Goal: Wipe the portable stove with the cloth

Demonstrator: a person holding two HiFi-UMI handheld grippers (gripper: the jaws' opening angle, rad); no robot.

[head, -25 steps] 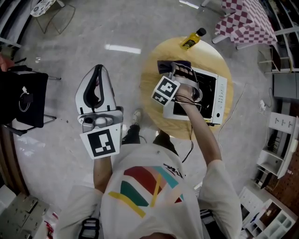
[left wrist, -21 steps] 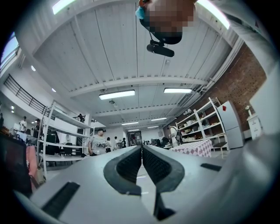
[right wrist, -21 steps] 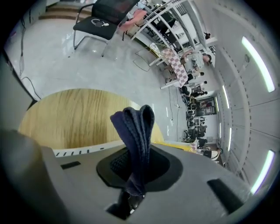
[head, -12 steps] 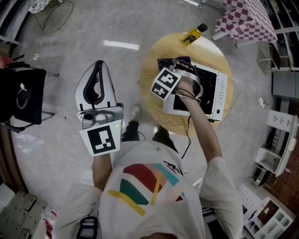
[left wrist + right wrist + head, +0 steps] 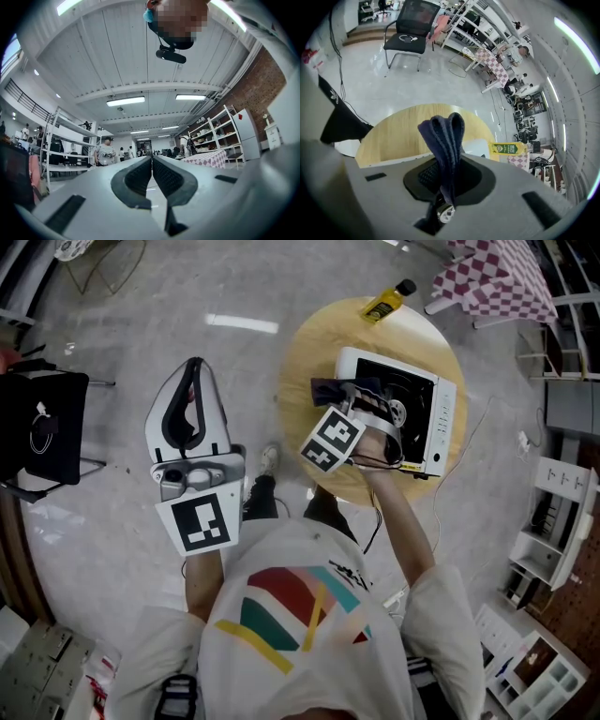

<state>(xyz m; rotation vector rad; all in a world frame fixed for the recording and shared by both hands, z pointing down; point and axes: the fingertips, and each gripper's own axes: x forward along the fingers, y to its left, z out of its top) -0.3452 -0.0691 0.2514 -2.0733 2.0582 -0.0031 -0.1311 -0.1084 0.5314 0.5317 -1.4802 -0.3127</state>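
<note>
A white portable stove (image 5: pixel 424 414) with a black top lies on the round wooden table (image 5: pixel 314 343). My right gripper (image 5: pixel 349 397) hovers over the stove's near-left part, shut on a folded dark blue cloth (image 5: pixel 444 140) that sticks up between its jaws; the cloth (image 5: pixel 330 389) shows at the stove's left edge. A white stove corner (image 5: pixel 480 146) peeks past the cloth. My left gripper (image 5: pixel 190 413) is held off the table over the floor, jaws pressed together with nothing between them (image 5: pixel 152 176).
A yellow bottle (image 5: pixel 386 305) lies at the table's far edge, also seen as a yellow bottle (image 5: pixel 506 149) beyond the stove. A black chair (image 5: pixel 42 427) stands left, a checkered-cloth table (image 5: pixel 497 282) far right, shelving (image 5: pixel 553 531) at right.
My right gripper has drawn back toward me and to the left across the stove with the cloth, uncovering more of the stove top. The left gripper has barely moved.
</note>
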